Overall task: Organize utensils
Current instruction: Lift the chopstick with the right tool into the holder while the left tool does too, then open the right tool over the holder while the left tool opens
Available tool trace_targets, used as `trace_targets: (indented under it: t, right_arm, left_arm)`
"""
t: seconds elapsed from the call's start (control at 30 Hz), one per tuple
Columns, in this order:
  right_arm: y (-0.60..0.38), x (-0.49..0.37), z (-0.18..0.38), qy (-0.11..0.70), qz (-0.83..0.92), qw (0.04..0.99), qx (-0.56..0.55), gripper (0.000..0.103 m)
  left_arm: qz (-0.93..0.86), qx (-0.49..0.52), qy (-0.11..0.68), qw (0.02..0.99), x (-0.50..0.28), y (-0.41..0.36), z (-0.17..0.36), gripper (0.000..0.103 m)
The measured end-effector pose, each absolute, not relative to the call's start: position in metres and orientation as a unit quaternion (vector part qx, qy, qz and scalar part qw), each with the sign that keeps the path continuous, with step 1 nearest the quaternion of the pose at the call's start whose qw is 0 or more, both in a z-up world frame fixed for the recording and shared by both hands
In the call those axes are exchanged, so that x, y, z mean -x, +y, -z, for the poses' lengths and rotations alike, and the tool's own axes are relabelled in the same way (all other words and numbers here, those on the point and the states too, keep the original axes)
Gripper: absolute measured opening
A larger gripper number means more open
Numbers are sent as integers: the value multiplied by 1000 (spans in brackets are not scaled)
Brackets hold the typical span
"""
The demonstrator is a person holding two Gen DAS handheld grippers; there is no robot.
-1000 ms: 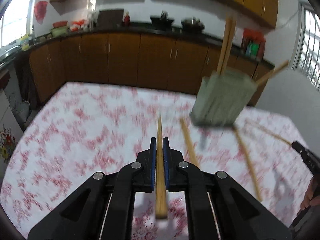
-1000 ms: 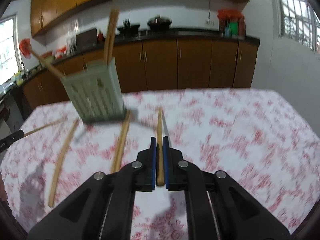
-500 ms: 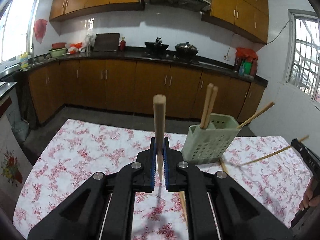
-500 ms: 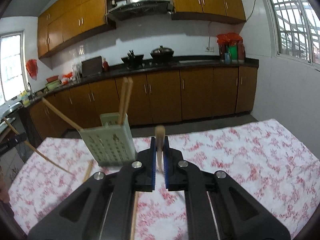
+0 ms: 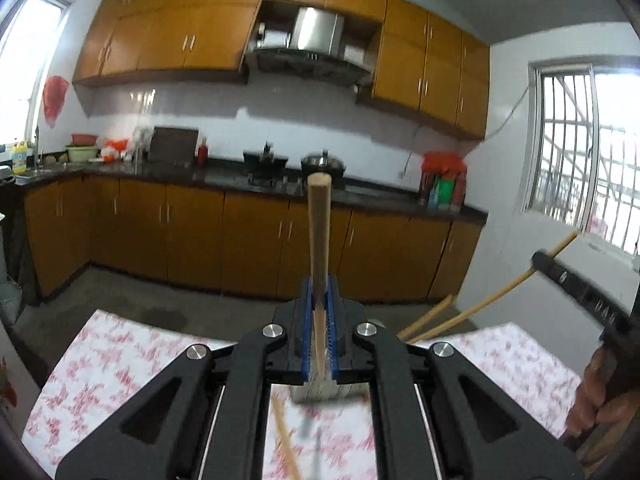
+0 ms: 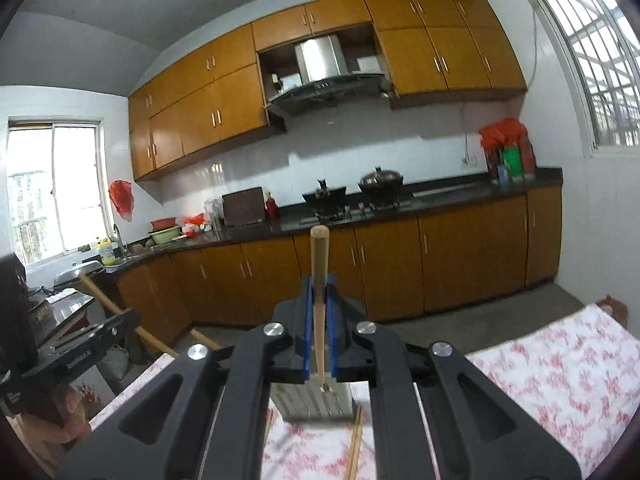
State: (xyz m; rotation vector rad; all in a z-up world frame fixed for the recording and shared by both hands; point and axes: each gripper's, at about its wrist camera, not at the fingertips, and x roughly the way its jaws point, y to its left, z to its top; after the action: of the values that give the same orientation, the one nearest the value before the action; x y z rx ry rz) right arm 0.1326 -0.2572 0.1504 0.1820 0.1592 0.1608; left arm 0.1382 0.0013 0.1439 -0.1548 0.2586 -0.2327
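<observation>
My left gripper [image 5: 319,282] is shut on a wooden chopstick [image 5: 319,220] that stands steeply upward. My right gripper [image 6: 319,284] is likewise shut on a second chopstick [image 6: 319,264]. The pale green slotted holder [image 6: 316,400] stands on the table, mostly hidden behind the jaws in both views, as the holder [image 5: 320,394] is in the left wrist view. Loose chopsticks lie beside it [image 5: 286,440] [image 6: 354,444]. In each view the other gripper shows at the edge with its stick [image 5: 500,296] [image 6: 106,298].
The table carries a red-flowered white cloth [image 5: 100,360] [image 6: 560,368]. A chopstick [image 5: 428,316] leans out of the holder to the right. A person's hands [image 5: 600,408] [image 6: 60,412] grip the handles. Brown kitchen cabinets and a dark counter stand beyond the table.
Both grippers rose and tipped upward, each carrying its chopstick off the table. The holder and cloth slid down to the bottom of both views, and the wall cabinets came into sight.
</observation>
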Motion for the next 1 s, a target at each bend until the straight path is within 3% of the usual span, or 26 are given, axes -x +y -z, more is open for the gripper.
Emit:
trace_targets:
  t: [0.3,0.7,0.8,0.87,1.0]
  right_arm:
    - [-247,-176,-146,90,-85,988,-89,8]
    - [-232,-211,-106,152,-91,981,-80,10]
    - [-233,-205,-109,148,-90,981,-81,13]
    - [-235,-201,-113,142,-88,983,-81,17]
    - [-243,-178,-122,121,-77,986,-79,20]
  left_arm:
    - [96,82,86,988,-181,-20,-143,7]
    - [98,92,165,977,-209,-28,-97,9]
    - [99,95,164,977,-203,-25,-101,21]
    - [96,94,156,979,-199,-25,-107,37]
    - [98,101,142,980,-185,-17,-119,39]
